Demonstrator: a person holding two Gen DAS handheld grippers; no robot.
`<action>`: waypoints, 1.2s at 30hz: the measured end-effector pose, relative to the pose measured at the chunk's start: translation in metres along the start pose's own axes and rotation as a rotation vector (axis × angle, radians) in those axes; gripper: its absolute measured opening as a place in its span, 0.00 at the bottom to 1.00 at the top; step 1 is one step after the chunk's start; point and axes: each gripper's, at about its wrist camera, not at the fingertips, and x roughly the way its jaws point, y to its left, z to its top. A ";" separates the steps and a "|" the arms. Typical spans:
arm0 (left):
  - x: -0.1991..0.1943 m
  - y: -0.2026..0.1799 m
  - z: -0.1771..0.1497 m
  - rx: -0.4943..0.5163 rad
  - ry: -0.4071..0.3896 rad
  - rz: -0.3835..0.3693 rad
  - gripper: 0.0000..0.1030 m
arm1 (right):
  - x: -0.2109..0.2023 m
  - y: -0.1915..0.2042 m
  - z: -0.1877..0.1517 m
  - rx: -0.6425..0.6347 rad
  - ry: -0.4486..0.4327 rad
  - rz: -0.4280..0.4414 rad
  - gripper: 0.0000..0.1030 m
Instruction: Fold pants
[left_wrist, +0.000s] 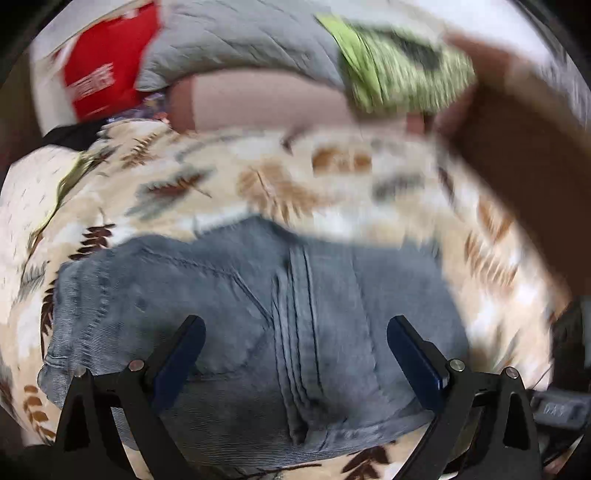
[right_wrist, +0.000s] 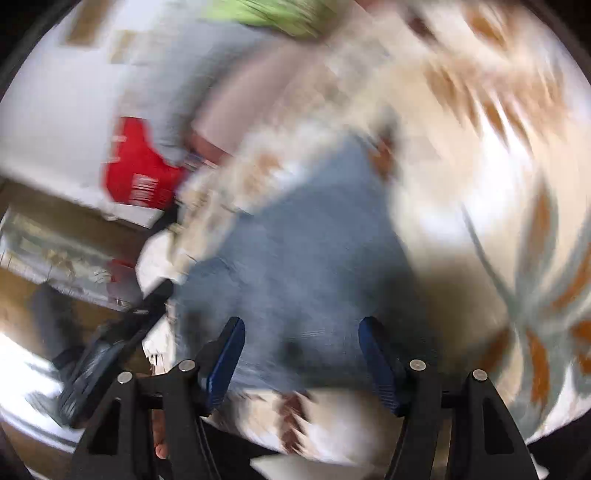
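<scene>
Blue-grey denim pants (left_wrist: 258, 314) lie in a compact folded bundle on a cream bedspread with brown and grey leaf prints (left_wrist: 229, 177). My left gripper (left_wrist: 295, 332) hovers over the bundle, open, with its blue-padded fingers (left_wrist: 184, 350) apart and nothing pinched between them. The right wrist view is heavily blurred. There the pants (right_wrist: 295, 251) fill the middle, and my right gripper (right_wrist: 303, 343) stands open over their near edge, its pads (right_wrist: 227, 354) clear of the cloth. A person's arm (left_wrist: 517, 166) crosses the right side of the left wrist view.
At the far side of the bed lie a grey quilt (left_wrist: 229, 40), a green patterned cloth (left_wrist: 388, 74), a pinkish pillow (left_wrist: 266, 103) and a red and white box (left_wrist: 99, 62). The right wrist view shows a dark object (right_wrist: 107, 354) past the bed's left edge.
</scene>
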 end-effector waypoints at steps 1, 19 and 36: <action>0.024 -0.008 -0.009 0.052 0.090 0.040 0.96 | -0.002 -0.006 0.001 0.018 0.000 0.046 0.65; 0.043 -0.004 -0.039 0.072 0.059 0.033 0.98 | 0.059 0.000 0.147 -0.136 0.038 -0.278 0.30; 0.013 0.011 -0.026 -0.006 0.033 0.049 0.97 | 0.003 0.008 0.003 -0.381 0.066 -0.377 0.55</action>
